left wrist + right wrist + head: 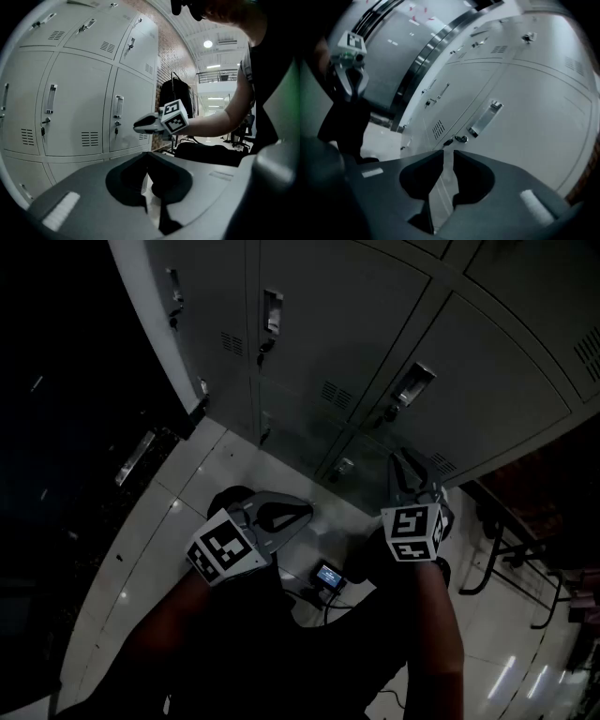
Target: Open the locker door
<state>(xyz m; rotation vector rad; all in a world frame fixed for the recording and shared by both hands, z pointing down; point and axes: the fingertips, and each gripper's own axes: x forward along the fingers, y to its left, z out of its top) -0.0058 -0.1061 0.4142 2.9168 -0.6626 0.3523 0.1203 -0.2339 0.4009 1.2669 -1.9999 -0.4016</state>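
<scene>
A bank of grey lockers (356,324) stands in front of me. The locker door (469,399) ahead of my right gripper is closed, with a metal handle (413,384) and a key in the lock (387,414) below it. My right gripper (405,468) points up at this door, a short way off it. Its jaws stand slightly apart, with nothing between them. In the right gripper view the handle (485,119) and the lock (461,138) lie just beyond the fingertips. My left gripper (302,514) hangs lower and to the left, shut and empty. The left gripper view shows the right gripper (138,125) near the handle (118,106).
Neighbouring locker doors, such as (216,306), are closed, each with its own handle. A small device with a lit screen (329,576) and a cable lie on the tiled floor by my feet. Chair legs (495,554) stand at the right. A black bag (211,153) sits behind.
</scene>
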